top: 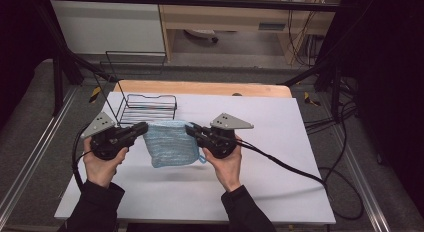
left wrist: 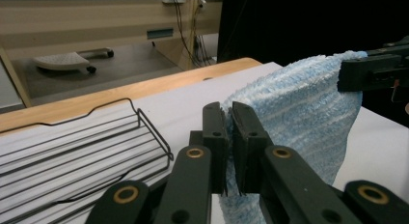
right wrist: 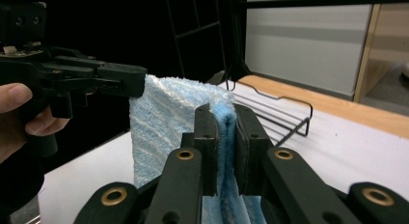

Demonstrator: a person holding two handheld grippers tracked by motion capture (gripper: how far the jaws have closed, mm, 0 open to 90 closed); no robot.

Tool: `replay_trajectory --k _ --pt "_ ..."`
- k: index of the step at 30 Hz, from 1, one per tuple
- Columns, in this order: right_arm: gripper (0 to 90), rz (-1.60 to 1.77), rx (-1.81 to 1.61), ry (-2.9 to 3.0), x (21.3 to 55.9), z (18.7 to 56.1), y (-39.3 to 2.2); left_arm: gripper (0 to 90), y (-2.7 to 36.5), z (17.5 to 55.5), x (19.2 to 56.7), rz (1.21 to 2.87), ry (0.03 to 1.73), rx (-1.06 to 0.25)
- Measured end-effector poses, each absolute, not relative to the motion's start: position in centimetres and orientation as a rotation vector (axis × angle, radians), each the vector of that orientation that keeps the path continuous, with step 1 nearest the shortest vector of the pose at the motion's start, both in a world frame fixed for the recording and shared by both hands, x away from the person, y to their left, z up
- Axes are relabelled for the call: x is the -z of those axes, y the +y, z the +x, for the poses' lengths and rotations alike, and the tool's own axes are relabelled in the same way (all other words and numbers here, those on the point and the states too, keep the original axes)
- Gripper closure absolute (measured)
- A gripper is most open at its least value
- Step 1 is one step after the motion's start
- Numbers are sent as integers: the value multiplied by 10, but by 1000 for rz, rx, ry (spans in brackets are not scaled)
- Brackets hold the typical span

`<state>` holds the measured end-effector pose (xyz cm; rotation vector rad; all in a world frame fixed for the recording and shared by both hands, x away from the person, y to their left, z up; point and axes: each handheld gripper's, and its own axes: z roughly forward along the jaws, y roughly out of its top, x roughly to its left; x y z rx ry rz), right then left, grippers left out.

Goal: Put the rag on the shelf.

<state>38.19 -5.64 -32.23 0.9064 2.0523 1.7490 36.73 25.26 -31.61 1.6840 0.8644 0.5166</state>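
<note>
A light blue towel [top: 171,142] hangs folded above the white table cover, held by its two upper corners. My left gripper [top: 142,128] is shut on the towel's left corner, and my right gripper [top: 191,129] is shut on its right corner. In the left gripper view the jaws pinch the blue towel [left wrist: 299,103] at my left gripper [left wrist: 229,118], and the other gripper [left wrist: 371,72] clamps the far corner. In the right gripper view the towel [right wrist: 164,118] drapes between my right gripper [right wrist: 225,119] and the other gripper [right wrist: 123,79].
A black wire rack [top: 147,107] stands on the table just behind the towel, at back left. The white cover [top: 280,142] lies over a wooden tabletop [top: 200,87]. Cables [top: 300,172] trail off to the right.
</note>
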Motion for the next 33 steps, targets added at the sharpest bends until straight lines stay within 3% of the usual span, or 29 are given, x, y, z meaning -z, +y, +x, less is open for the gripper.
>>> replay_trajectory --k 33 --pt "822 765 -1798 1892 273 396 -8 850 292 381 271 1520 836 -650"
